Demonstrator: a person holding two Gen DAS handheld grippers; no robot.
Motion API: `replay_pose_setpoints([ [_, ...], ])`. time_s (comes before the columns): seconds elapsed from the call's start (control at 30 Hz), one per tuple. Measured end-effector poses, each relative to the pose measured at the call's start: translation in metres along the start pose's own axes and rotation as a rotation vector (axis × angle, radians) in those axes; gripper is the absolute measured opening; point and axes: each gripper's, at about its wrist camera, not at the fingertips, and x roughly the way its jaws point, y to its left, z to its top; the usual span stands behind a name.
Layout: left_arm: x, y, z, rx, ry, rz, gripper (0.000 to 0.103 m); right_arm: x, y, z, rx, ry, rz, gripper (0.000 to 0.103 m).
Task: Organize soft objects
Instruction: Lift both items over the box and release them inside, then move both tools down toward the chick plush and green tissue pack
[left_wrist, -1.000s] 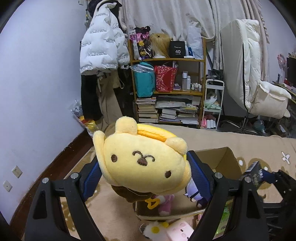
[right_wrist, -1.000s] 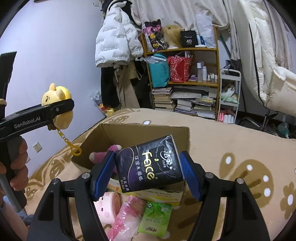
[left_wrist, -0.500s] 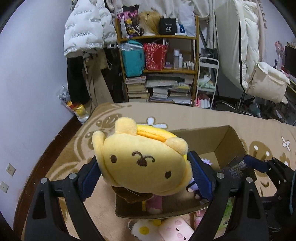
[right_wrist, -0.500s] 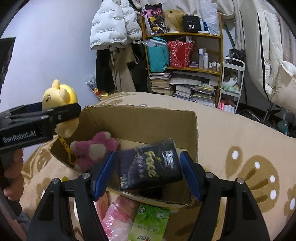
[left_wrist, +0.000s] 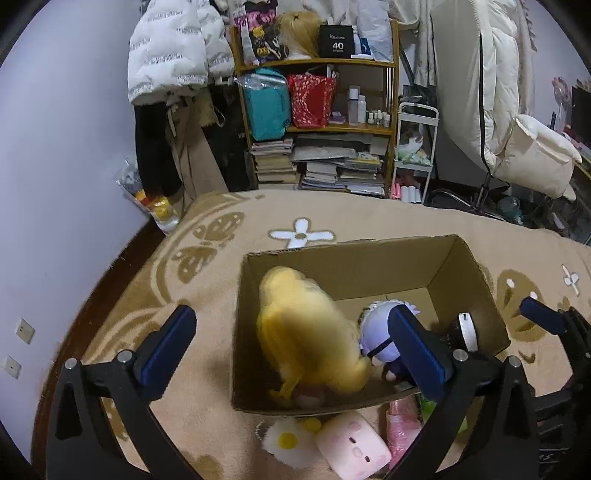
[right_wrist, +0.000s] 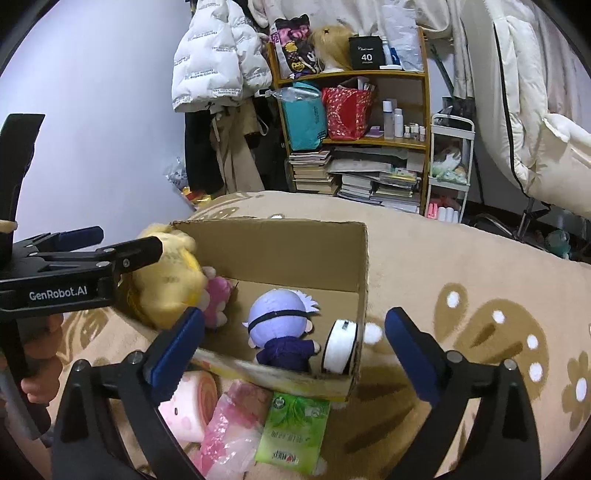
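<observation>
- My left gripper (left_wrist: 291, 345) has its jaws spreading apart, and nothing is pressed between the blue pads. The yellow plush (left_wrist: 310, 332) shows blurred in the middle of the left wrist frame, inside the cardboard box (left_wrist: 465, 284) at its left side.
- My right gripper (right_wrist: 293, 343) is opening as well, with its pads clear of everything. Between them, lower centre of the right wrist frame, I see the purple-haired doll (right_wrist: 280, 325) on the box floor, and at its right a white-ended pack (right_wrist: 340, 347) against the box wall.
- A pink plush (right_wrist: 218, 299) sits just beside the yellow one, left of centre.
- In front of the box, along the bottom of the frame, a pink pig cushion (left_wrist: 354, 446), a pink wrapped packet (right_wrist: 229, 424) and a green tissue pack (right_wrist: 293, 430) lie on the beige rug (right_wrist: 443, 258).
</observation>
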Motion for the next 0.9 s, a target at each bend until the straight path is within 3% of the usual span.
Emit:
replay_pose_setpoints([
  [0.9,-0.069,0.032,-0.042,-0.029,0.081,0.092,0.103,-0.068,0.013,-0.035,0.002,-0.023,-0.029,0.103],
])
